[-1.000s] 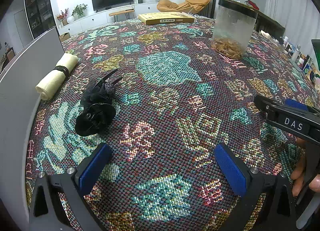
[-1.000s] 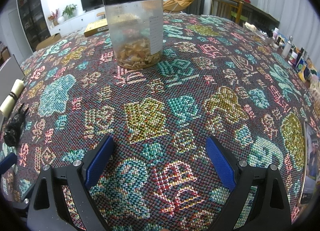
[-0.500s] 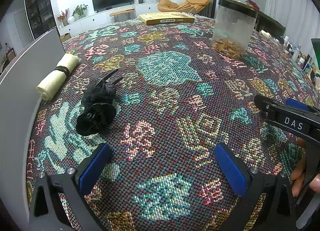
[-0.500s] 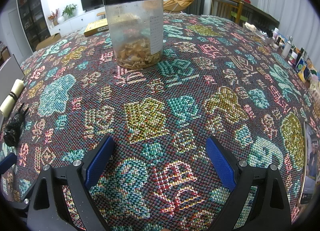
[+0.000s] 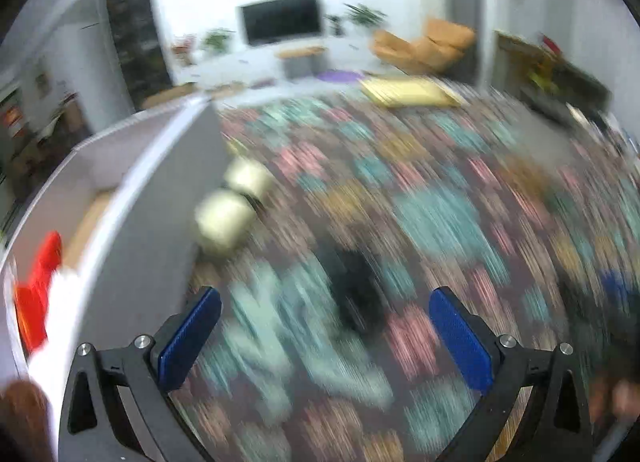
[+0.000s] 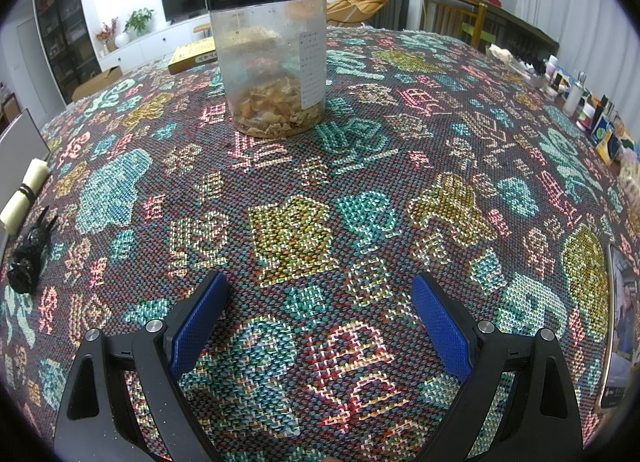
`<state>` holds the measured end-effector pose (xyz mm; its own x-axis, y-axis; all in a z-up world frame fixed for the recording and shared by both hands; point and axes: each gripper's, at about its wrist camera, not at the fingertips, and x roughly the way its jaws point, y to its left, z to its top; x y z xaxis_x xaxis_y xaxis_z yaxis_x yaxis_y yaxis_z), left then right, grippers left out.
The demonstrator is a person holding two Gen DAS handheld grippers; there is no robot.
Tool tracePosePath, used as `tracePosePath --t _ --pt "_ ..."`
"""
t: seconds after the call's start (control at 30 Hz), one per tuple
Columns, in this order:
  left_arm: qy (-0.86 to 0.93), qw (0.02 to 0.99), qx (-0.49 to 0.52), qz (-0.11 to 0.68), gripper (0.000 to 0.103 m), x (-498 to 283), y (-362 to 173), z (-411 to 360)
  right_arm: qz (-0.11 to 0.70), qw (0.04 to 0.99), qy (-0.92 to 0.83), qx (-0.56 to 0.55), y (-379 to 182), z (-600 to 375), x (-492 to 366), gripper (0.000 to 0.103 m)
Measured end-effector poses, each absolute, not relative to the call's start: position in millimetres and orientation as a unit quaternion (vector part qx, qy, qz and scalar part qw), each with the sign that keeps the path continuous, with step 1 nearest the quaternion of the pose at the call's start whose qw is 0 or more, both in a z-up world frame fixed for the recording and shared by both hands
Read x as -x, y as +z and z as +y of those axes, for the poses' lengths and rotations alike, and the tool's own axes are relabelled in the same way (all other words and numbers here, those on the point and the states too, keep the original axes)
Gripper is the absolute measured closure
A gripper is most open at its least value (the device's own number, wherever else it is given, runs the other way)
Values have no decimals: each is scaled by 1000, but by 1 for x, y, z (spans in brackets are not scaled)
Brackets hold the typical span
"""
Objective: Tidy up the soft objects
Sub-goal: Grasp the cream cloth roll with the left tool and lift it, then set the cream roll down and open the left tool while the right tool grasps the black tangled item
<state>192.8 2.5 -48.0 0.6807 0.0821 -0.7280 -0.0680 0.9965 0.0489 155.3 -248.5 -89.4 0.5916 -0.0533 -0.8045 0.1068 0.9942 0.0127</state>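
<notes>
The left wrist view is motion-blurred. A crumpled black soft thing (image 5: 356, 294) lies on the patterned tablecloth just ahead of my left gripper (image 5: 324, 334), which is open and holds nothing. A cream roll with a black band (image 5: 232, 206) lies beyond it beside a grey box wall (image 5: 156, 202). In the right wrist view the black thing (image 6: 30, 258) and the cream roll (image 6: 24, 196) sit at the far left edge. My right gripper (image 6: 320, 322) is open and empty over the cloth.
The grey box holds something red (image 5: 38, 294) and something white. A clear jar with a black lid (image 6: 272, 62) stands mid-table. A yellow flat box (image 5: 408, 92) lies at the far side. Small bottles and packets (image 6: 592, 110) crowd the right edge.
My left gripper has swung left and forward, so the black thing now sits between its fingers' line and the grey box interior shows. The right gripper has not moved.
</notes>
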Motion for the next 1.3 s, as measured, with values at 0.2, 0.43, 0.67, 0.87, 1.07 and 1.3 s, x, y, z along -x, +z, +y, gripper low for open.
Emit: tracePosePath --t 0.2,0.43,0.67,0.87,1.07,1.3 --pt "86 885 -6 457 5 -294 -64 37 450 892 -45 -30 -89 -249 -155 8" --pt "80 865 -46 493 8 -328 -93 40 450 892 -45 -30 -90 -249 -155 8" --pt "79 861 -24 502 3 -336 -107 66 450 892 -45 -30 -90 -249 -155 8" --pt "79 851 9 520 3 -328 -109 70 450 891 -45 -30 -89 -249 -155 8" --pt "57 866 36 495 64 -280 -89 64 450 891 -45 -30 -90 -249 -156 8" --pt "-81 863 57 496 65 -215 -78 -12 450 891 -45 -30 -90 -249 -156 8"
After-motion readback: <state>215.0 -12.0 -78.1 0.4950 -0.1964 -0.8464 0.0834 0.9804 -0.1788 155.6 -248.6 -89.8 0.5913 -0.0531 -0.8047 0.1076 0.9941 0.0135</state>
